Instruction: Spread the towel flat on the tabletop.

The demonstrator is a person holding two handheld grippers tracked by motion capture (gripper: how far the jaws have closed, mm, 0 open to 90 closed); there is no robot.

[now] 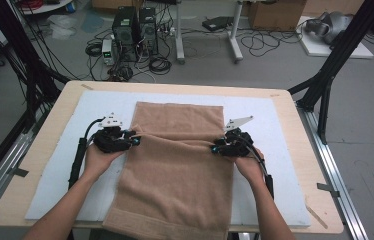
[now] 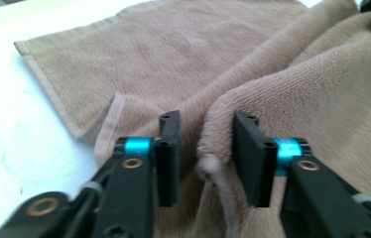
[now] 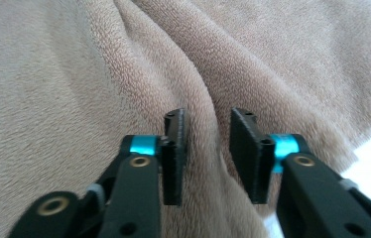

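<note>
A tan towel (image 1: 175, 175) lies lengthwise on the white foam mat (image 1: 95, 105), its near end hanging over the table's front edge. A raised ridge runs across its middle from one side to the other. My left gripper (image 1: 136, 139) is at the towel's left edge, at the end of that ridge. In the left gripper view the gripper (image 2: 206, 124) has its jaws close together with a fold of towel (image 2: 173, 59) between them. My right gripper (image 1: 216, 148) is at the towel's right edge. In its own view this gripper (image 3: 207, 119) stands shut on the ridge of towel (image 3: 74, 74).
The mat covers most of the wooden table (image 1: 295, 130). Black frame legs (image 1: 325, 85) stand at both sides. Beyond the far edge, computer towers (image 1: 135, 30) and cables lie on the floor.
</note>
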